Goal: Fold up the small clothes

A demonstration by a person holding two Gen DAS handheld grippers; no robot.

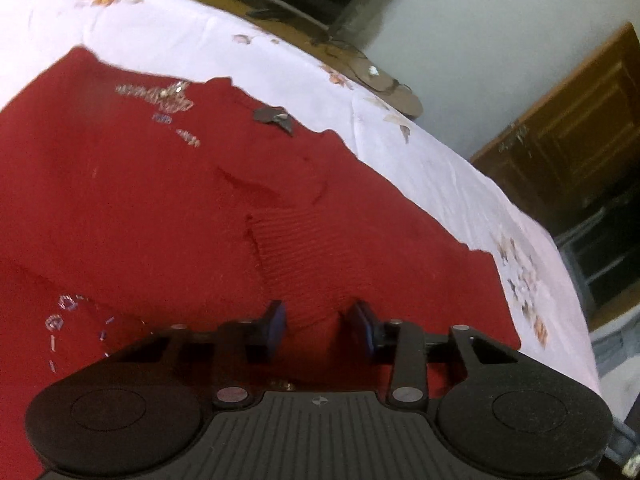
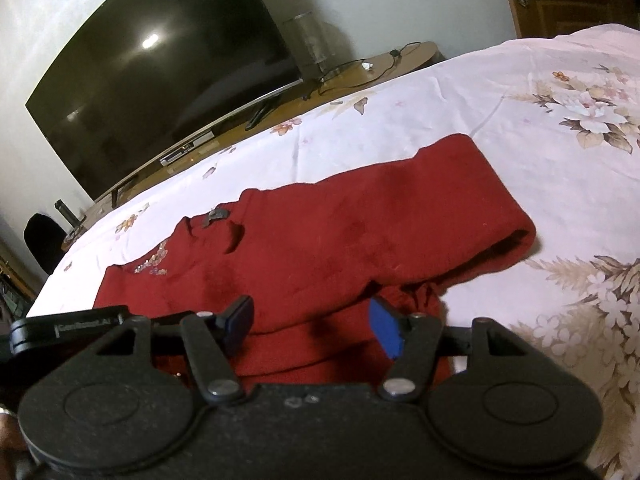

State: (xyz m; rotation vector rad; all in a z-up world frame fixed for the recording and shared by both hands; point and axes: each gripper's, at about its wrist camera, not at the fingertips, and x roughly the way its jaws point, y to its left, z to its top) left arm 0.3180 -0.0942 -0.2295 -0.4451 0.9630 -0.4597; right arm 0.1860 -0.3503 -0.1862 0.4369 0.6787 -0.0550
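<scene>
A small red knit sweater (image 1: 168,200) lies on the white flowered bedsheet (image 1: 440,168), with sequin decoration near its chest and a grey neck label (image 1: 274,116). My left gripper (image 1: 320,328) is shut on a ribbed fold of the sweater, the blue pads pinching the cloth. In the right wrist view the sweater (image 2: 360,232) lies with one sleeve folded across its body. My right gripper (image 2: 312,328) hangs open just above the sweater's near edge, its blue pads wide apart and holding nothing. The left gripper's body shows at the left edge of that view.
A large dark TV (image 2: 160,72) stands on a wooden stand (image 2: 360,72) beyond the bed, with cables and a clear vase (image 2: 310,40). A wooden cabinet (image 1: 568,128) stands at the right. The bedsheet (image 2: 540,128) spreads to the right of the sweater.
</scene>
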